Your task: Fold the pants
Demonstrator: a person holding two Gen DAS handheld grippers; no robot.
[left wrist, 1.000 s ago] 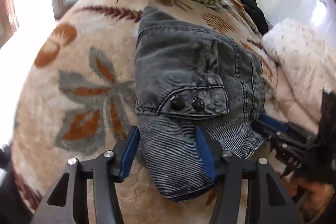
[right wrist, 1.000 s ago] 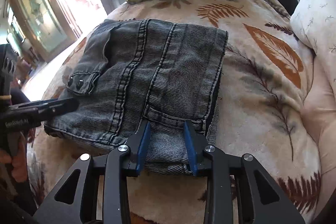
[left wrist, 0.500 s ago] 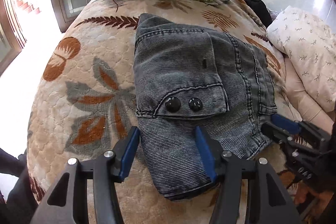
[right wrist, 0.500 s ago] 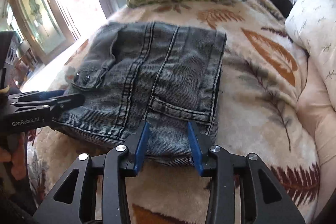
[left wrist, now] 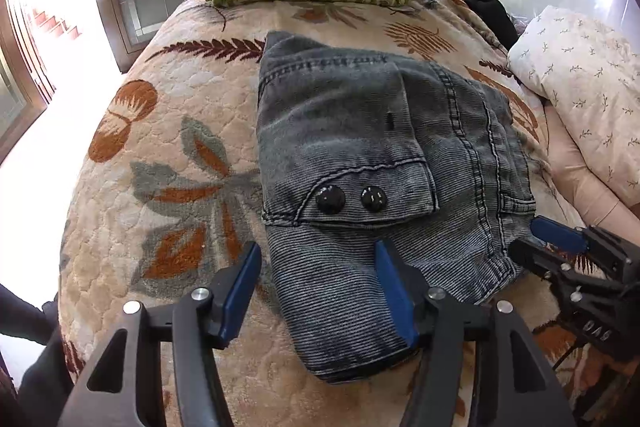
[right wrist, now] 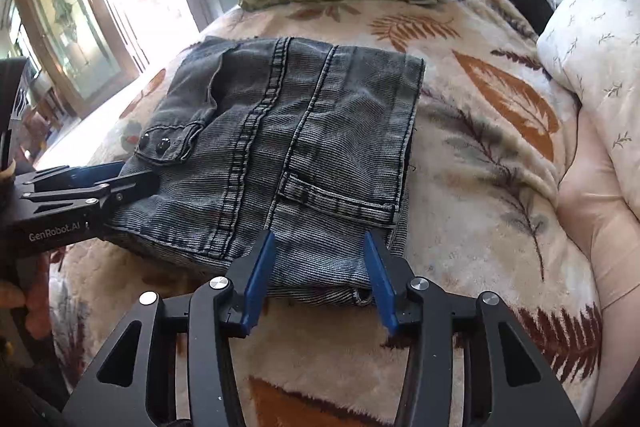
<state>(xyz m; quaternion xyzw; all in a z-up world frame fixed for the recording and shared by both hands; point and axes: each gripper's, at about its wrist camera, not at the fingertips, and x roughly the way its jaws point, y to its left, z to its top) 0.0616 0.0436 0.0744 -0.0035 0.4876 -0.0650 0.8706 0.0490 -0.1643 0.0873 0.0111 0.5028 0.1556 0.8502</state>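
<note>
Pants (left wrist: pixel 360 155) are lying folded into a compact grey denim bundle, centre frame in both views, on the leaf-print bed cover (left wrist: pixel 168 155). Flap w/ two black snaps (left wrist: pixel 350 198) is sitting mid-frame in left view.

Left gripper (left wrist: pixel 318 291) is hovering at bottom centre of its view, jaws standing fairly wide w/ the bundle's near edge between them, pads not pressing as far as I can tell; they've just been opening a bit. Right gripper (right wrist: pixel 322 279) is sitting bottom centre of its view, jaws moderately apart & just been opening, straddling the folded edge near the pocket (right wrist: pixel 340 199), nothing clamped.

Looks like a release, fold prob. near done.

Risks from here:
- pulling back w/ a pad snagging the hem → top layer is getting dragged open, bundle skewing.
- near edge in left view is bulging, not flat → thick denim may be springing back once let go.
- soft plush cover → bundle sliding if nudged.
- the two grippers are working close together at right of left view → could bump each other.
</note>
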